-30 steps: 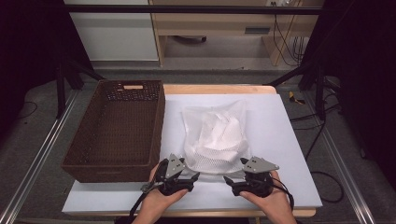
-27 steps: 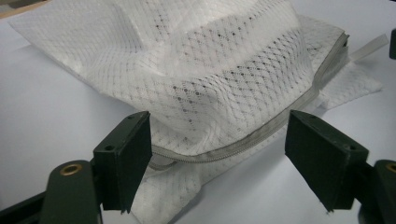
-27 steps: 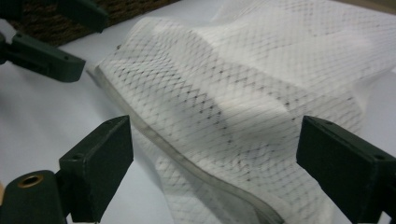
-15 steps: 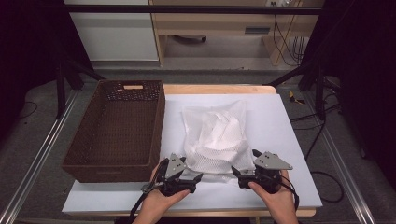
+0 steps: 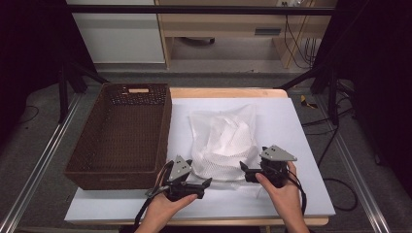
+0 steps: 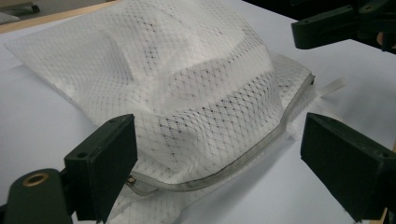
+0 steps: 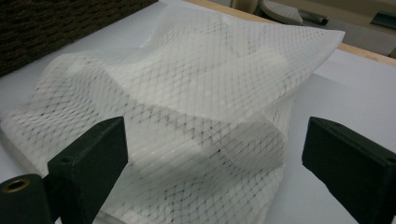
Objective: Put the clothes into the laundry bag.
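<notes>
the mesh bag lies on the white table, long axis running away from me. my left gripper, just opening, and right gripper flank its near zipper edge, both empty.

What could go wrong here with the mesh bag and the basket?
Both grippers, left and right, are open at the near, zipped edge of the mesh bag, the left jaws having just been opening. The mesh is loose and bulging, so a pinch may catch only one thin layer and slip. The zipper could snag on a jaw. Lifted by one edge, the bag might sag and catch the rim of the basket.
</notes>
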